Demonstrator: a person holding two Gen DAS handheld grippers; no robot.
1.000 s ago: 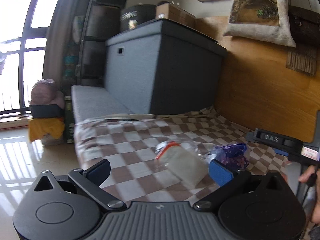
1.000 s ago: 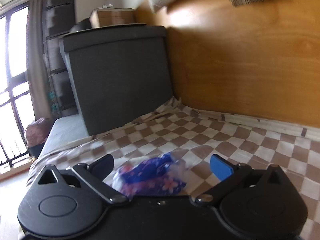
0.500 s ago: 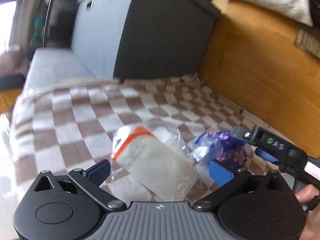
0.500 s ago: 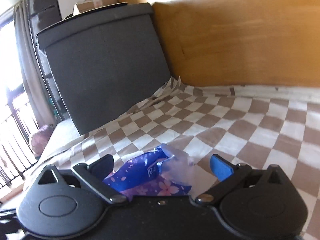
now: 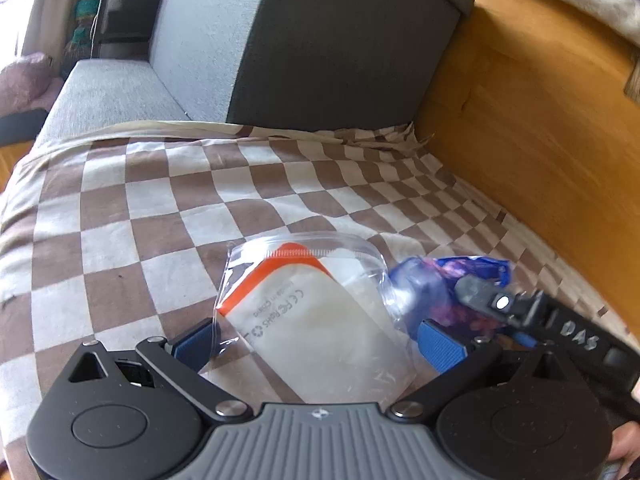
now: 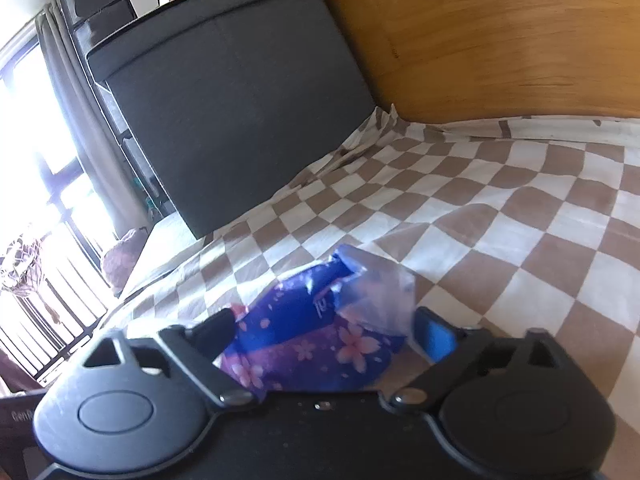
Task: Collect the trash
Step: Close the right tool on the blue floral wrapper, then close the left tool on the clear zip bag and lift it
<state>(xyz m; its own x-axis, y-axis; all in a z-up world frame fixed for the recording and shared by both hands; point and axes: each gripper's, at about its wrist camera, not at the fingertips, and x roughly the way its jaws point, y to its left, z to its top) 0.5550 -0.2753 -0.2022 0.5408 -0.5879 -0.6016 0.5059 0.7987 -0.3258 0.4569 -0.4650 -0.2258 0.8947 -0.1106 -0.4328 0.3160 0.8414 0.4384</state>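
Note:
A clear zip bag with an orange strip and white contents [image 5: 316,320] lies on the checkered bedsheet [image 5: 120,208]. My left gripper [image 5: 318,346] is open, its blue pads on either side of the bag. A crumpled blue-and-purple floral wrapper [image 6: 316,336] lies just right of the bag, also in the left wrist view [image 5: 444,284]. My right gripper [image 6: 326,330] is open with its fingers on either side of the wrapper; it shows in the left wrist view as a black arm [image 5: 560,328].
A tall dark grey storage box [image 5: 320,40] stands at the far end of the bed. A wooden wall panel [image 5: 540,120] runs along the right side. A grey cushion [image 5: 108,92] and a window [image 6: 24,160] lie to the left.
Both grippers have moved down and forward. The zip bag now lies between my left fingers, and the floral wrapper lies deeper between my right fingers. Both stay open.

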